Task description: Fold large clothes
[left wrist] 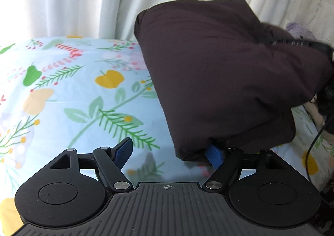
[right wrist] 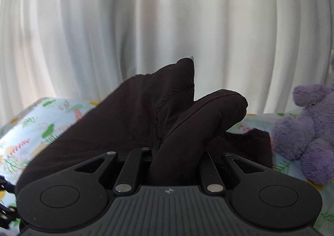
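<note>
right gripper (right wrist: 177, 158) clamps the dark garment (right wrist: 146, 114).

Left hand-held gripper (left wrist: 170, 151) jaws wide apart; right hand-held gripper (right wrist: 177, 152) clamped narrow, both angled downward.

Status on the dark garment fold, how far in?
Mid-fold. Done: the dark garment is already doubled into a thick bundle on the floral sheet. In hand: the right claw is shut on a bunched fold and holds it raised; the left claw is open, one finger tucked under the bundle's near corner. Left: lay the raised part down and flatten.
</note>
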`<move>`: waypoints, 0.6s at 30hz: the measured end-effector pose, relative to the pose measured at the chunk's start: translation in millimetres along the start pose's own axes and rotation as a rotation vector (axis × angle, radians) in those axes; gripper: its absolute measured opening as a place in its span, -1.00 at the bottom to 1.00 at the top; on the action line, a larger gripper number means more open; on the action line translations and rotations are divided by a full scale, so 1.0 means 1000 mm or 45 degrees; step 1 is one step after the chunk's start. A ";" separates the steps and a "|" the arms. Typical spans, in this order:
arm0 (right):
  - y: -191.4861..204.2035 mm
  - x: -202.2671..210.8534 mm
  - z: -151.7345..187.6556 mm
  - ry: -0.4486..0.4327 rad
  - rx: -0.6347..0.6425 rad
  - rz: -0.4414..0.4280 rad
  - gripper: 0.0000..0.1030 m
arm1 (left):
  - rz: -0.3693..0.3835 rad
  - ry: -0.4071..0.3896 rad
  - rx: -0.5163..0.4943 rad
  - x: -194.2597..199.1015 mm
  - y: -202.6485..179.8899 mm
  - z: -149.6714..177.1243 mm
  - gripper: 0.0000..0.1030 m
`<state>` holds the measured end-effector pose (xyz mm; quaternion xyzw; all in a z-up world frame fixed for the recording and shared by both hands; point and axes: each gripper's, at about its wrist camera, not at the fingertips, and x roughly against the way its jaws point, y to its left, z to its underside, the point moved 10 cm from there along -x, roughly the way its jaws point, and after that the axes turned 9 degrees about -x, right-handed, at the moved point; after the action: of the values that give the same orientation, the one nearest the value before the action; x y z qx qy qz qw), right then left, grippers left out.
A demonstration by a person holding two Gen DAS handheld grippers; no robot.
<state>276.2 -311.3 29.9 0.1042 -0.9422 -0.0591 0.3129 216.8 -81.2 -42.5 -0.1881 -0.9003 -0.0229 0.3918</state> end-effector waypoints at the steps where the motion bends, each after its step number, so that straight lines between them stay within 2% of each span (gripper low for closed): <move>1: -0.007 -0.001 0.003 0.004 0.014 0.028 -0.77 | 0.014 0.007 -0.003 -0.001 -0.002 -0.002 0.59; 8: -0.033 -0.017 0.023 0.036 0.084 0.181 -0.77 | 0.065 0.033 -0.110 -0.017 -0.032 -0.006 0.60; 14: -0.051 -0.027 0.036 0.068 0.046 0.199 -0.76 | 0.136 0.075 -0.159 -0.031 -0.045 -0.012 0.59; 18: -0.059 -0.036 0.042 0.077 0.002 0.160 -0.74 | 0.205 0.068 -0.164 -0.026 -0.040 -0.024 0.59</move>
<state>288.8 -357.8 -34.6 0.0469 -0.9371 -0.0353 0.3442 235.0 -131.4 -40.1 -0.2840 -0.8682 -0.0543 0.4032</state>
